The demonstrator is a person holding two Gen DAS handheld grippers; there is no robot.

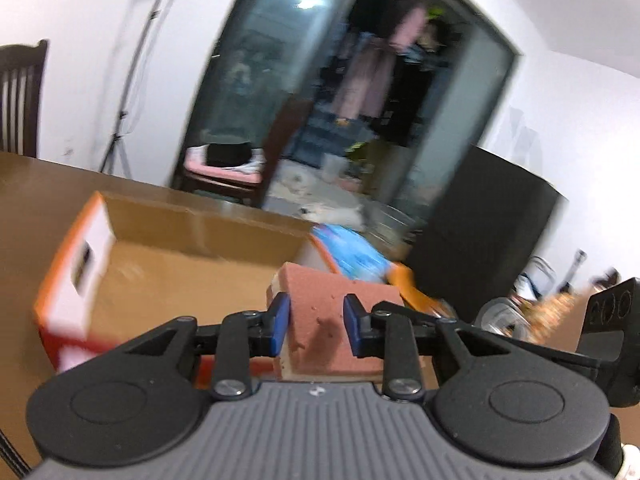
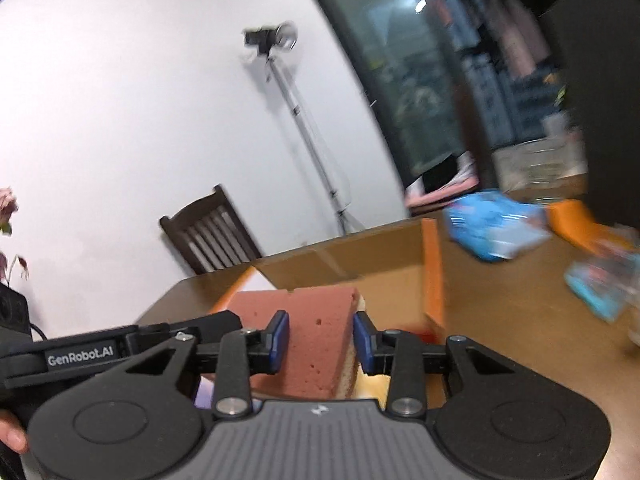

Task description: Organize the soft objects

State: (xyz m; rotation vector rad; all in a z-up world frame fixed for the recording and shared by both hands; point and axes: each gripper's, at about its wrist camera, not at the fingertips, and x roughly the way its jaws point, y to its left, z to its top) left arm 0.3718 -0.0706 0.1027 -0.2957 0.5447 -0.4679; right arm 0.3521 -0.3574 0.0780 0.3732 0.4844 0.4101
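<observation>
Both grippers clamped, tilted slightly downward
Left gripper [image 1: 316, 322] and right gripper [image 2: 320, 340] fill each frame's lower centre, jaws pressed on a sponge; a fingertip [image 2: 12, 438] shows lower left

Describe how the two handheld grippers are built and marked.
Both match: the left gripper and right gripper have blue pads on black linkage arms with silver screws, two round black discs and a ribbed grey body. One black side bar reads GenRobot.AI in white.
</observation>
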